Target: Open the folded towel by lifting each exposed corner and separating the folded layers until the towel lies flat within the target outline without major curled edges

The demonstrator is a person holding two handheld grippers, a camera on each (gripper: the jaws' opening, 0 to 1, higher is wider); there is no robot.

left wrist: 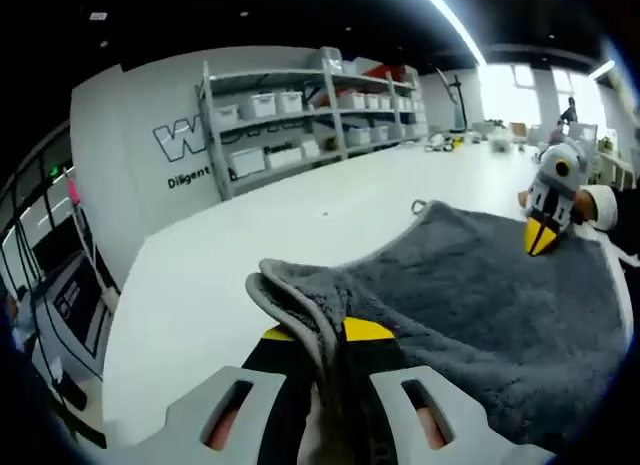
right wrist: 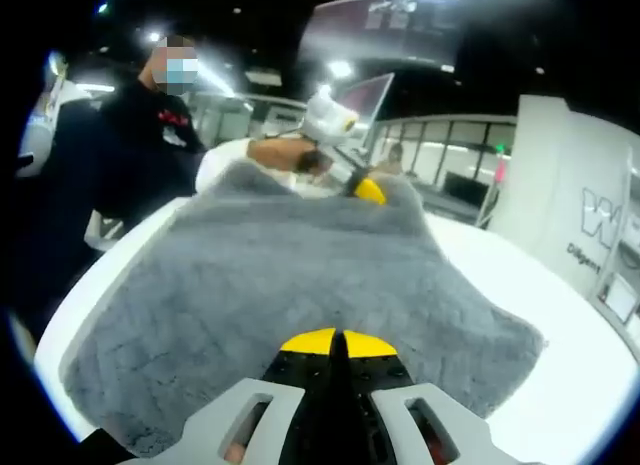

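Observation:
A grey towel (left wrist: pixel 480 295) lies spread on the white table (left wrist: pixel 230 255). In the left gripper view my left gripper (left wrist: pixel 330 330) is shut on the towel's near edge, which bunches into a thick rolled fold (left wrist: pixel 285 290) over the yellow tips. My right gripper (left wrist: pixel 541 240) grips the far right corner, lifting it slightly. In the right gripper view the towel (right wrist: pixel 290 275) stretches ahead from my right gripper (right wrist: pixel 335 341), whose jaws are shut at its near edge. The left gripper (right wrist: pixel 366 190) holds the raised far edge.
Metal shelves (left wrist: pixel 300 115) with white bins stand along the far wall behind the table. A person in black (right wrist: pixel 140 150) stands at the table's far side, a hand (right wrist: pixel 265 155) on the left gripper. Bare white table (right wrist: pixel 585 385) flanks the towel on the right.

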